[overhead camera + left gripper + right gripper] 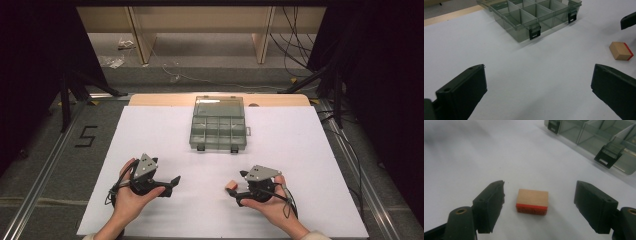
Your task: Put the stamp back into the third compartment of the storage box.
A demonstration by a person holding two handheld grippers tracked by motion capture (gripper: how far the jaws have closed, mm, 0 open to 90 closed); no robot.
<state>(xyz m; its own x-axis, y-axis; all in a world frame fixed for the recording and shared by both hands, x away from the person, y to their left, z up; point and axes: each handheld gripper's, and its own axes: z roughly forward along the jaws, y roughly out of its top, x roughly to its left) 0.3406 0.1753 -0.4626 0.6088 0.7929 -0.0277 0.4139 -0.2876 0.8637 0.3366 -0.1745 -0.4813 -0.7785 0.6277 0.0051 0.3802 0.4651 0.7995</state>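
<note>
A small wooden block [230, 185] with one red face lies on the white sheet [200, 210], front right of centre. My right gripper [236, 184] is open, its jaws on either side of the block [532, 200] without touching it. My left gripper [172, 185] is open too, holds nothing, and points right toward the block [620, 50] from some way off. In the left gripper view its jaws stand wide apart over bare sheet [537, 71]. A clear grey compartment box [218, 148] with its lid open sits at the back centre.
The box's [519, 27] compartments look empty, and two black latches hang on its front wall [609, 155]. The sheet covers a wooden table whose far edge [150, 100] shows behind it. Metal rails [50, 165] flank the table.
</note>
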